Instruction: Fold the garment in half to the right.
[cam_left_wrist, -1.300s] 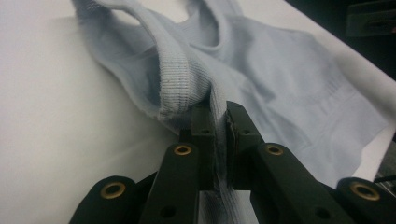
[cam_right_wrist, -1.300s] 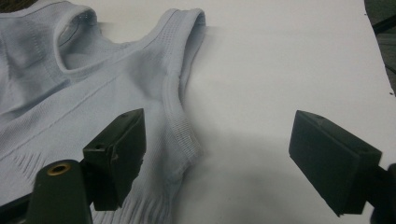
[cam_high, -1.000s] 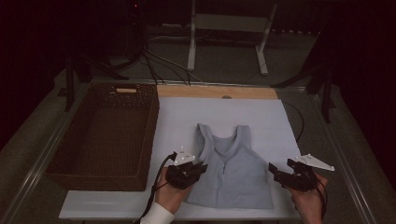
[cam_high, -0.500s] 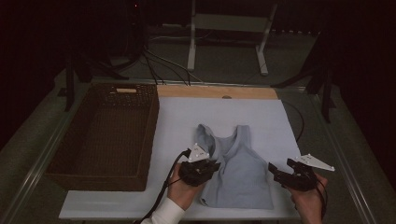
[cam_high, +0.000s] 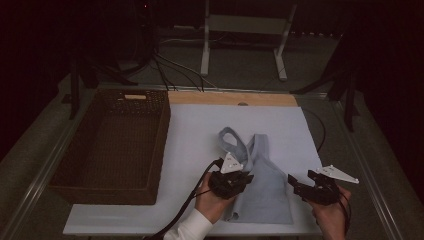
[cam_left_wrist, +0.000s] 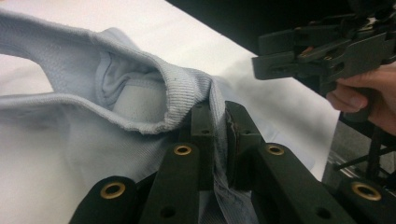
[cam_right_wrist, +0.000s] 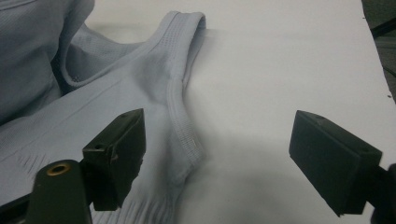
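A pale blue sleeveless top (cam_high: 262, 185) lies on the white surface (cam_high: 195, 135), in the lower centre-right of the high view, its straps pointing toward the upper part of the frame. Its left half is folded over toward the middle, and one strap loop curls up at the upper left of the garment.

The left hand-held gripper (cam_high: 239, 181) sits at the garment's left edge, just below the centre of the high view, and its jaws are clamped together on the fabric. In the left gripper view the ribbed hem of an armhole is pinched between the two black jaws in the lower middle of the frame, and the cloth (cam_left_wrist: 116, 93) rises from them and spreads to the left.

The right hand-held gripper (cam_high: 299, 186) rests at the lower right of the high view, just beside the garment's right edge. Its jaws stand apart with nothing between the pads. In the right gripper view the side seam and armhole of the top (cam_right_wrist: 154, 93) run between the jaws, nearer the left one, with bare white surface toward the right one.

A dark woven basket (cam_high: 115, 145) sits on the left of the high view, apart from the top.
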